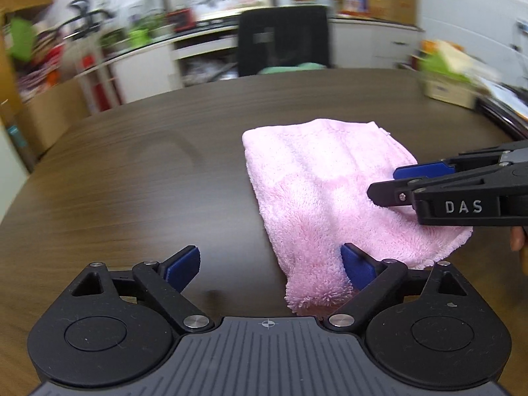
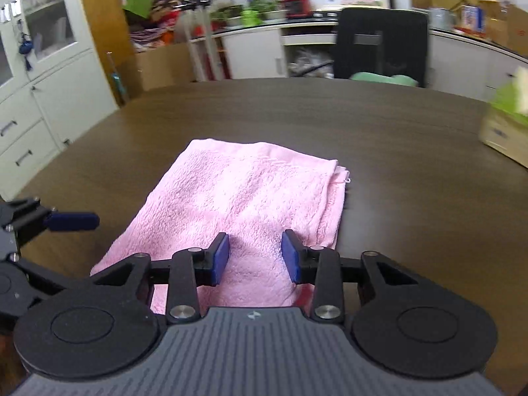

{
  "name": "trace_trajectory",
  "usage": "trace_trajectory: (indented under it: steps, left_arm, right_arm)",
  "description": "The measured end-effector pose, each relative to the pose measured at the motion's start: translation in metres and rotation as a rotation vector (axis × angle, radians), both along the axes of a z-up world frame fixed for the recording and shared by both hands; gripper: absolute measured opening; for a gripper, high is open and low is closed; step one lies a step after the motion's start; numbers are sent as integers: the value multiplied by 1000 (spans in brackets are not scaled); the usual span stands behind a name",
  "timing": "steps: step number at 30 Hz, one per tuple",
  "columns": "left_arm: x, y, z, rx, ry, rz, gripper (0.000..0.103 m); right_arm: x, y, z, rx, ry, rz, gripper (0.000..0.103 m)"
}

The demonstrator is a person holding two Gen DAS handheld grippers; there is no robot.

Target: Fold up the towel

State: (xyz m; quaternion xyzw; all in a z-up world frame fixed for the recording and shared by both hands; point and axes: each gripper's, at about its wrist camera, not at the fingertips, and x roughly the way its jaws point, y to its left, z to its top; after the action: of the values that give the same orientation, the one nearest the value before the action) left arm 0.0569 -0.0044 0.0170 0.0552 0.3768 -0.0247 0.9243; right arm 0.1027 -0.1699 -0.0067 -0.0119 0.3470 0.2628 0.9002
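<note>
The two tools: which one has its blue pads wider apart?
The left tool. Its pads stand far apart, one over the bare table, the other at the pink towel's near corner. The right tool's pads stand closer together, both over the towel.

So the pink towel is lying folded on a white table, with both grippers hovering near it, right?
Not quite: the table is dark brown wood grain, not white, as the right wrist view shows. The rest holds: the pink towel lies folded, with the left gripper and right gripper near it.
</note>
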Motion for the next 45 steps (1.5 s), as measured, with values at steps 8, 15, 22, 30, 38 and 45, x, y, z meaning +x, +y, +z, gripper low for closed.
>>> trace_trajectory:
  steps: [8, 15, 22, 30, 38, 45]
  left_arm:
    - [-4, 66, 26, -84, -119, 70, 96]
    - [-10, 89, 32, -84, -121, 128, 96]
    - [-11, 101, 36, -126, -127, 235, 96]
    - [-12, 105, 27, -131, -97, 237, 96]
    - [-17, 105, 29, -173, -116, 213, 101]
    - [-22, 91, 18, -140, -128, 162, 101]
  right_arm:
    - [-11, 14, 9, -5, -26, -37, 39]
    - [-38, 23, 7, -100, -156, -75, 41]
    - [-25, 72, 29, -46, -187, -16, 45]
    - [5, 89, 17, -103, -88, -29, 51]
    - [-54, 52, 16, -86, -137, -23, 57]
    - [-62, 36, 22, 1, -166, -44, 65]
